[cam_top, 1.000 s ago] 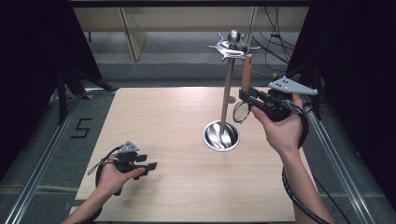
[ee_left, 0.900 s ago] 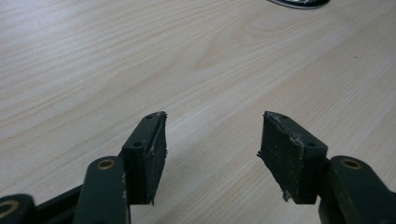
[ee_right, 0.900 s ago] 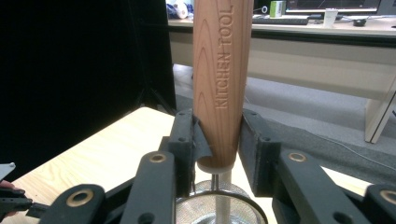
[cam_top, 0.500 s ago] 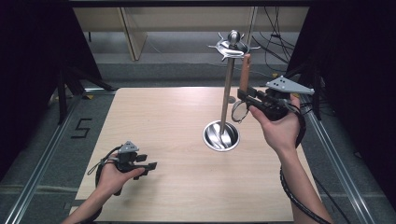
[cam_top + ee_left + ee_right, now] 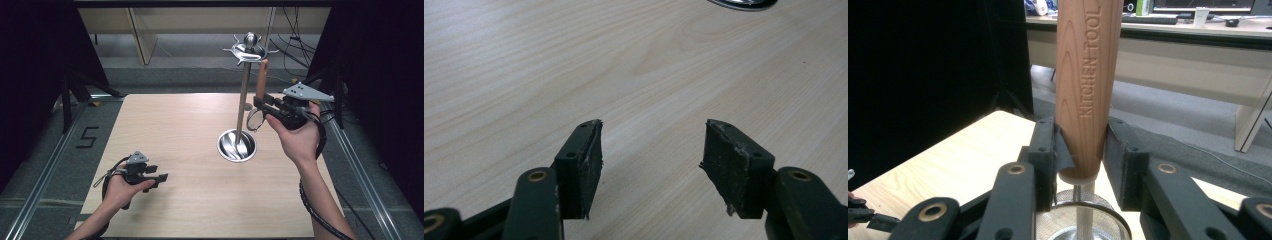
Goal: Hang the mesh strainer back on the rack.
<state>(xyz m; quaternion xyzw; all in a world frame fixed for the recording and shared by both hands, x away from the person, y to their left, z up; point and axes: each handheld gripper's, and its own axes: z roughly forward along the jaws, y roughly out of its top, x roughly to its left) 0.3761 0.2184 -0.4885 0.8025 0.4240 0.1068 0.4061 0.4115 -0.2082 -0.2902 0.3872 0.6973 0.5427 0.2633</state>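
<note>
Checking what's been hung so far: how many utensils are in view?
1: a wooden-handled strainer, held upright in the right gripper beside the utensil stand. None visibly hangs from the stand's hooks, though its far side may hide some.

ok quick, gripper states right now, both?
Left gripper: open, empty, low over the table.
Right gripper: shut on the strainer's wooden handle, held upright beside the utensil stand.

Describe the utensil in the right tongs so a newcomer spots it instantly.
Start at the tall metal stand on the table's right half. Beside its pole, the right tongs clamp an upright strainer: a wooden handle stamped KITCHEN TOOL, a round mesh head below.
</note>
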